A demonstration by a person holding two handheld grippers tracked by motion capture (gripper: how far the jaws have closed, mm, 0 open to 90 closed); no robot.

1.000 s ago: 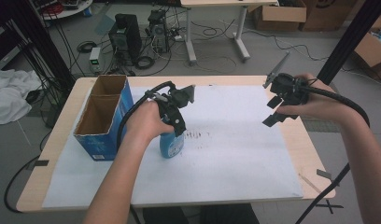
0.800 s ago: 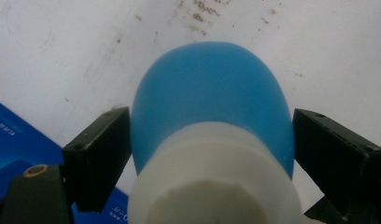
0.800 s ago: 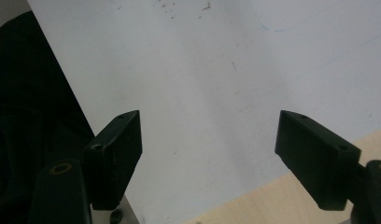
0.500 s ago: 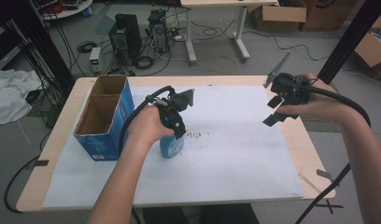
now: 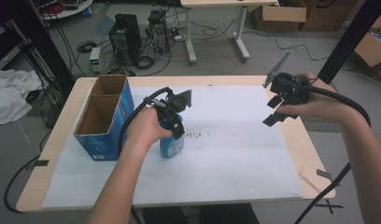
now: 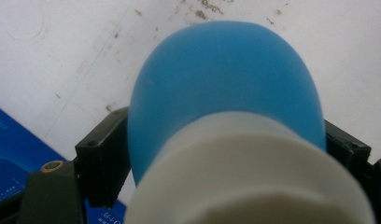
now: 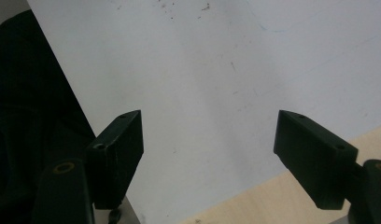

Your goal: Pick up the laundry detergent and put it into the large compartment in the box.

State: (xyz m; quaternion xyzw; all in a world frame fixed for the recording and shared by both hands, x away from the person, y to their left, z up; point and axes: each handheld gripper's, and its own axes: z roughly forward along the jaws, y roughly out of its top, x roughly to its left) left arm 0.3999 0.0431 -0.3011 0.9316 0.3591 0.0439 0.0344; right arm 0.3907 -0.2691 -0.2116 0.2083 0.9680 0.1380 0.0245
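Observation:
A blue bottle (image 5: 172, 145) with a white cap stands upright on the white paper, right of the blue carton. My left gripper (image 5: 175, 128) comes down over it from above. Its jaws have just been closing with the bottle between them. In the left gripper view the bottle (image 6: 226, 79) sits between the two black jaws of that gripper (image 6: 226, 140), and the pads meet its sides. My right gripper (image 5: 271, 112) hangs open above the paper's right edge. In the right gripper view, that gripper (image 7: 209, 140) has nothing but paper between its jaws.
An open blue cardboard carton (image 5: 104, 116) with two compartments stands at the table's left. The white paper sheet (image 5: 235, 163) covers most of the wooden table (image 5: 314, 154), with dark smudges (image 5: 198, 135) just right of the bottle. Cables and computer gear lie on the floor behind.
The left hand has settled slightly lower over the bottle and its jaws have narrowed around it. The right hand and gripper have stayed where they were.

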